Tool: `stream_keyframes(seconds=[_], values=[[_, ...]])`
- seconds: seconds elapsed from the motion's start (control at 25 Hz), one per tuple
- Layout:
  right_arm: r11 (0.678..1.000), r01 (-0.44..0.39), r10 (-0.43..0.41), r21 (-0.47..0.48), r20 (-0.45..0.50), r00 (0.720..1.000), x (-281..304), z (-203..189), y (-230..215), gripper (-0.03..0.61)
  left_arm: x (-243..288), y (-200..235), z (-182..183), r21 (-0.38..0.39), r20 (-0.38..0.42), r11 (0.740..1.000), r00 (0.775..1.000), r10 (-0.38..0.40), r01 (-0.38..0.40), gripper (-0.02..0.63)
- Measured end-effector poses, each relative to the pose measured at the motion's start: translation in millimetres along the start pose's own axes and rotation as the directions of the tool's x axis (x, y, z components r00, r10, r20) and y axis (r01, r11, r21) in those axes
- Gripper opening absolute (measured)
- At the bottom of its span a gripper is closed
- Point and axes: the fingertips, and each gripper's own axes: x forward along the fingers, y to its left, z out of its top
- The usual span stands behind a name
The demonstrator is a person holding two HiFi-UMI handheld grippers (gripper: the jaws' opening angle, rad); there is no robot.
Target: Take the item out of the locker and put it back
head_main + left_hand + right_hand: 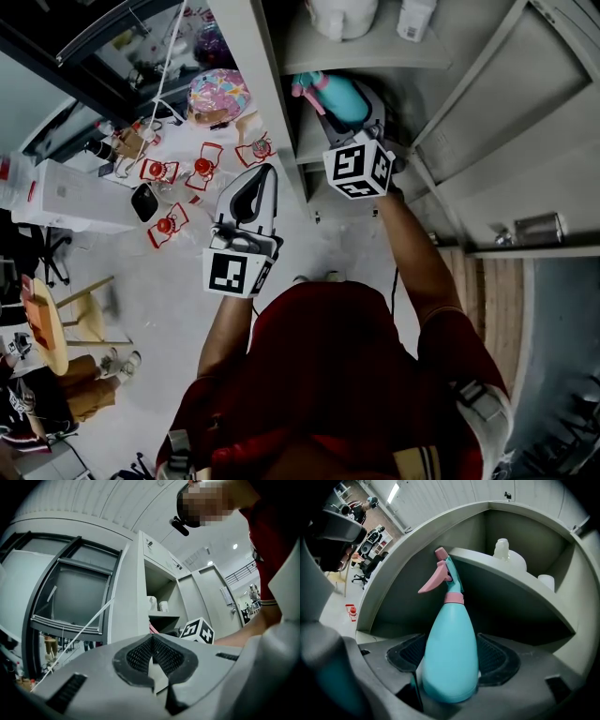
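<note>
1. One teal spray bottle (pixel 449 634) with a pink trigger stands upright between the jaws of the right hand-held gripper (pixel 452 667), which is clamped on its lower body from both sides.
2. In the head view the bottle (pixel 339 94) sits at the mouth of the grey locker (pixel 253 75), in the compartment below the shelf (pixel 375 56). No view shows whether its base rests on anything.
3. Two white containers stand on that shelf, a rounded jug (pixel 506 555) and a smaller one (pixel 546 581) beside it, both well above the bottle.
4. The left hand-held gripper (pixel 261 178) hangs outside the locker, to the left of its side wall. Its jaws are pressed together with nothing between them in the left gripper view (pixel 152 641).
5. The locker's one door (pixel 506 112) stands swung open on the right.
6. At least four small red-framed objects (pixel 159 171) lie on the pale floor (pixel 169 300) to the left, well apart from both grippers.
</note>
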Motion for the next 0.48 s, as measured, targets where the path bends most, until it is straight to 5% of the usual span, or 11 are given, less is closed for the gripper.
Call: stream_keyframes(seconds=[0.48], values=[[0.999, -0.048, 0.049, 0.015, -0.081, 0.995, 13.6, -4.1, -5.1, 0.336, 5.5, -11.9, 1.7, 0.002, 0.001, 1.0, 1.0, -0.029, 0.029, 0.006]])
